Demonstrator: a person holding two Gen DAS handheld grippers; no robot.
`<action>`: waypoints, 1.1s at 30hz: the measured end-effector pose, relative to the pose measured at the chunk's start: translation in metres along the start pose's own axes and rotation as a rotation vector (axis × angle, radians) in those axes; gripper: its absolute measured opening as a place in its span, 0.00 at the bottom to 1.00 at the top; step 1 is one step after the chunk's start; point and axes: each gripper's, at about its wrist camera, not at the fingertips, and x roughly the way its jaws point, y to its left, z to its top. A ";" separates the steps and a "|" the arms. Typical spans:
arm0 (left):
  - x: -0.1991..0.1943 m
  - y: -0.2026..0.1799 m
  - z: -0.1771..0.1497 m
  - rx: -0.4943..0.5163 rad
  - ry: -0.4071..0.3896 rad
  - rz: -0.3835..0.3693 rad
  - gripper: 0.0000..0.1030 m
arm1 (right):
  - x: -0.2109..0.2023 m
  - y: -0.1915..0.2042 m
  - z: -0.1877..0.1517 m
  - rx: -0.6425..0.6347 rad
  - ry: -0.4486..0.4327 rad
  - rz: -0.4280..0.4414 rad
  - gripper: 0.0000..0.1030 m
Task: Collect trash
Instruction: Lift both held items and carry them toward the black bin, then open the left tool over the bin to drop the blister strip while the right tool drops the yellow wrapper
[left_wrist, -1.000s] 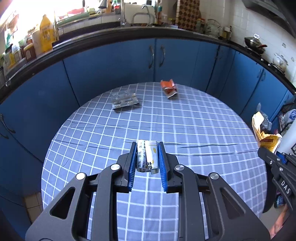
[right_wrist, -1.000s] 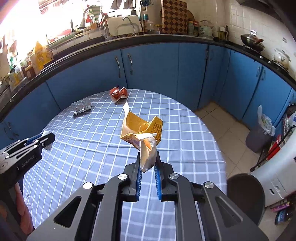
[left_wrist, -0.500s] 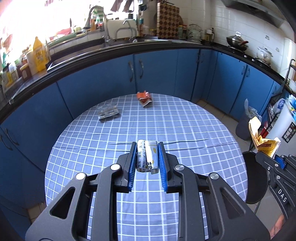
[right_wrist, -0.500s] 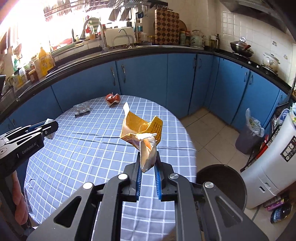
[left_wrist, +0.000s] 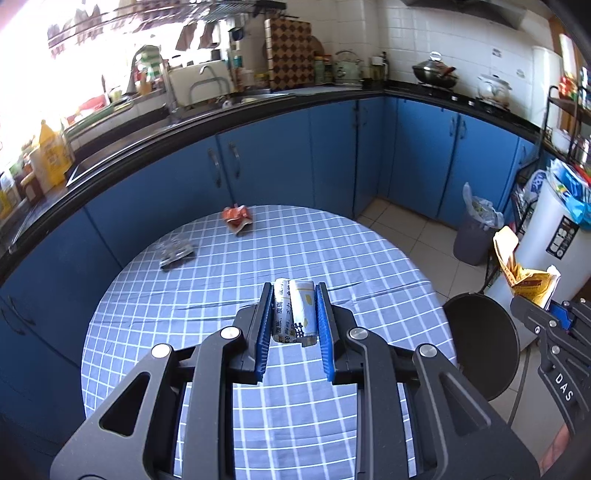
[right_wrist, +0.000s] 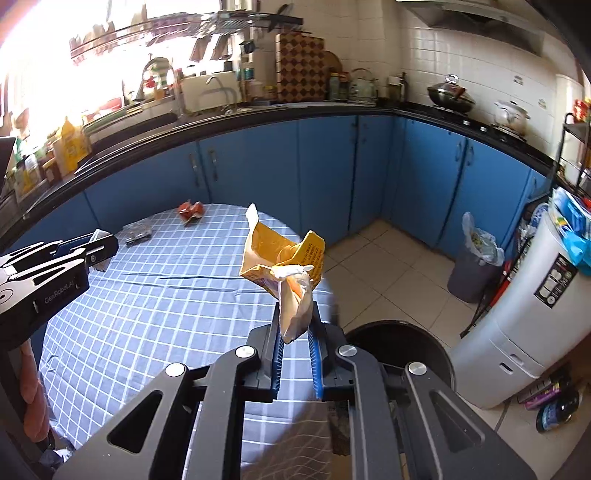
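Note:
My left gripper (left_wrist: 293, 295) is shut on a small crumpled white carton (left_wrist: 295, 312) and holds it above the round checked table (left_wrist: 369, 258). My right gripper (right_wrist: 295, 310) is shut on a torn yellow paper bag (right_wrist: 284, 254), held above the table's right edge; it also shows in the left wrist view (left_wrist: 524, 273). A round black bin (right_wrist: 402, 350) stands on the floor just right of the table, and shows in the left wrist view (left_wrist: 480, 343). A crumpled red wrapper (left_wrist: 236, 218) and a clear plastic wrapper (left_wrist: 175, 251) lie on the far side of the table.
Blue cabinets (left_wrist: 295, 155) under a black counter curve behind the table. A grey lined bin (right_wrist: 476, 269) stands on the tiled floor by the cabinets. A tall white appliance (right_wrist: 524, 317) stands at right.
Both grippers have pulled back and risen with their loads. The table looks smaller and farther. The black bin and the floor at right have come into view.

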 end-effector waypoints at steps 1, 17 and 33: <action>0.000 -0.007 0.001 0.010 0.001 -0.005 0.23 | -0.001 -0.004 0.000 0.006 -0.002 -0.008 0.12; 0.012 -0.081 0.016 0.113 0.002 -0.062 0.23 | 0.004 -0.079 -0.003 0.109 -0.015 -0.138 0.15; 0.022 -0.126 0.015 0.177 0.028 -0.120 0.23 | 0.001 -0.117 -0.016 0.196 -0.032 -0.202 0.79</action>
